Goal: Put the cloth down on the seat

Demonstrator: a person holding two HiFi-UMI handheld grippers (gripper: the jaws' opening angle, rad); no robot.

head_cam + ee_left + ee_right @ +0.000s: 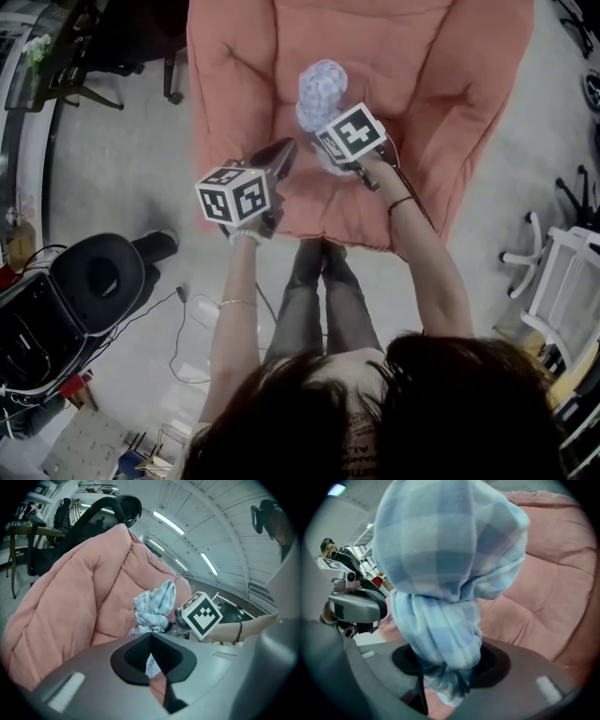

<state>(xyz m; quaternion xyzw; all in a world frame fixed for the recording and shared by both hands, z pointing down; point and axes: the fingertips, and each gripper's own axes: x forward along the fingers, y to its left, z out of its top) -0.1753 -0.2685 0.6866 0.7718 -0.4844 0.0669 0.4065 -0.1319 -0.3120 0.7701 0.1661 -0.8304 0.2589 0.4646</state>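
Dark hair [422, 412] fills the bottom of the head view, with two bare forearms reaching forward over the person's legs [319, 300] in dark trousers.

Right gripper [449, 679]: its jaws are clamped on the cloth [321, 89], a pale blue checked one, gathered into a twisted bundle. The pinched neck sits between the jaws and the loose bulk balloons above them. Seen from the left gripper view, the cloth is held up in the air in front of the seat's backrest, not lying on the cushion.

Left gripper [284, 150]: its jaws are drawn together to a point with only a thin slit between them, gripping nothing. They aim at the cloth from just beside it.

Below both grippers is the seat [244, 66], a wide padded armchair in salmon pink, quilted with soft creases.

It stands on a pale grey floor [122, 159]. A black round-backed chair [98, 277] stands at the left, thin cables [187, 328] trail across the floor near it, and a white chair frame [572, 281] stands at the right edge. Overhead, a light vaulted ceiling carries long strip lights [168, 523].
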